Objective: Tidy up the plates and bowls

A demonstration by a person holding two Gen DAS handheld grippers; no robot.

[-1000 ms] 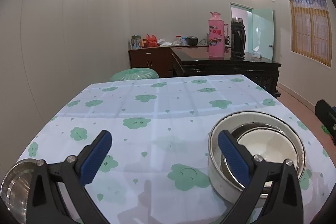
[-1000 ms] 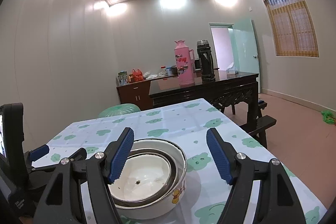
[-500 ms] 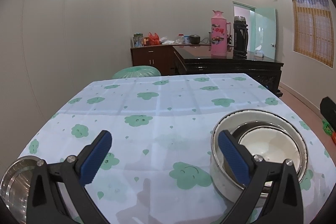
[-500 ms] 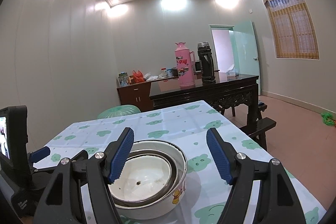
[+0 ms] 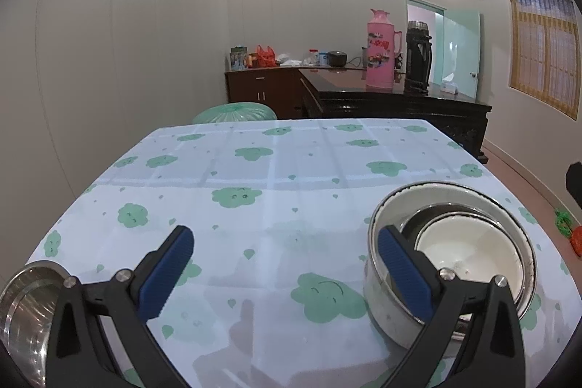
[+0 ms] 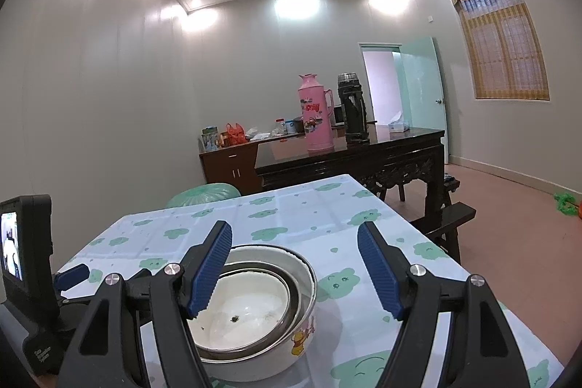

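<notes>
Right wrist view: both hand-held grippers, right [image 6: 294, 266] & left [image 5: 282, 270], gape empty w/ nested bowls [image 6: 254, 308] stacked at counter's [image 6: 327, 206] near edge, presumably to save space.

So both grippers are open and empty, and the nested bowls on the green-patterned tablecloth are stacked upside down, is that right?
Not quite. The nested bowls, a white one inside a steel one inside a large cartoon-printed one, sit upright with their openings up, as the right wrist view shows. The rest holds: the left gripper and right gripper are both open and empty, over the green-patterned tablecloth.
</notes>
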